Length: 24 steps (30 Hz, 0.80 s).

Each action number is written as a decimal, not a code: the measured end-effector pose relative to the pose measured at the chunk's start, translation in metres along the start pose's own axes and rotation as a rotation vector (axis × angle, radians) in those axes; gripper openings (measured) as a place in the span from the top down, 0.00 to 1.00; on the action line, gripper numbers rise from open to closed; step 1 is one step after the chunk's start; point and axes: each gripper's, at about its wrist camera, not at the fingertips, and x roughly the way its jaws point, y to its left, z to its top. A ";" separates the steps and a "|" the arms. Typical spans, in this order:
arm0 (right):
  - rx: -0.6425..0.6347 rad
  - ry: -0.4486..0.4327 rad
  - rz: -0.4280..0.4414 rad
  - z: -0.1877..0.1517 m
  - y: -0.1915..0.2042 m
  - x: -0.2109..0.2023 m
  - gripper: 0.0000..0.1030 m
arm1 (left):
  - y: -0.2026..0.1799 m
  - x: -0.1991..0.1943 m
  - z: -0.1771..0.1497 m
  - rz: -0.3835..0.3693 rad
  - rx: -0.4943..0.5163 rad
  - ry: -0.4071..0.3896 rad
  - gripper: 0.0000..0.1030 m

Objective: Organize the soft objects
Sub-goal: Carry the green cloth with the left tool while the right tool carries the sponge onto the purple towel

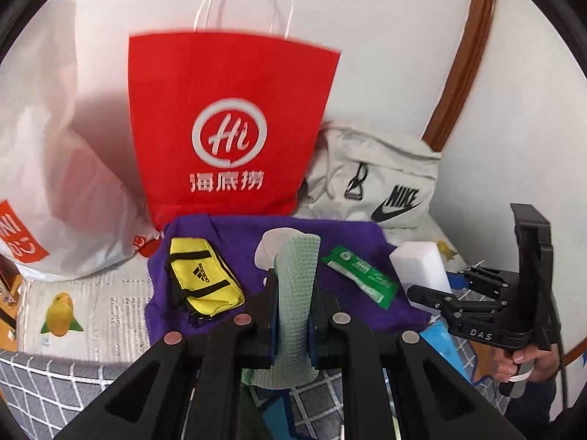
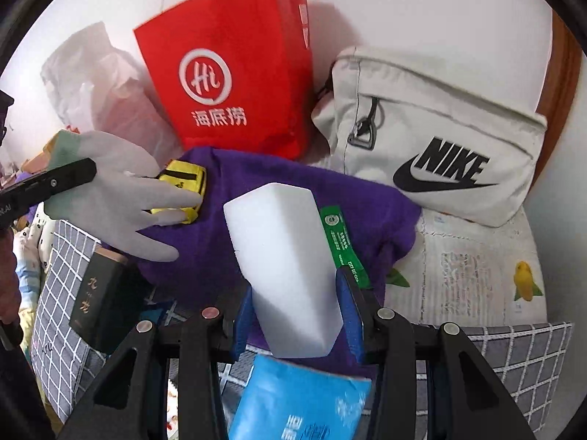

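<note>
The left gripper (image 1: 291, 293) is clamped tight on the cuff of a grey work glove (image 2: 121, 190), whose limp fingers hang out over the yellow pouch (image 1: 203, 278) in the right wrist view. The right gripper (image 2: 299, 315) is closed on a white foam block (image 2: 290, 264), its blue pads pressing the block's two long sides. Both things hang above a purple cloth (image 1: 352, 242) spread on the bed, where the yellow pouch and a green packet (image 1: 361, 275) also lie. Behind the cloth a red paper bag (image 1: 231, 124) stands upright against the wall, with a white plastic bag (image 1: 55, 190) to its left and a pale Nike bag (image 2: 440, 139) to its right. A blue packet (image 2: 301, 399) lies just under the right gripper.

The likely trouble is with the glove. Only the cuff is pinched, so the loose fingers may catch on the yellow pouch or snag the rim of whichever bag it goes to, and drag things out of place. The foam block is held near one end and looks squashy; a sideways knock against the bag's edge could twist it out of the pads. The red paper bag looks light and stands unsupported in front, so a push from either load may tip or fold it. The two grippers are also near each other and could collide if both aim at the same opening.
</note>
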 end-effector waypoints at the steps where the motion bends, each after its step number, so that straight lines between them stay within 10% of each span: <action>1: 0.004 0.007 0.003 0.001 -0.001 0.006 0.59 | 0.001 0.006 -0.001 -0.003 -0.003 0.011 0.89; 24: 0.025 0.175 0.029 0.008 -0.008 0.084 0.63 | 0.035 0.081 -0.011 0.100 -0.035 0.148 0.89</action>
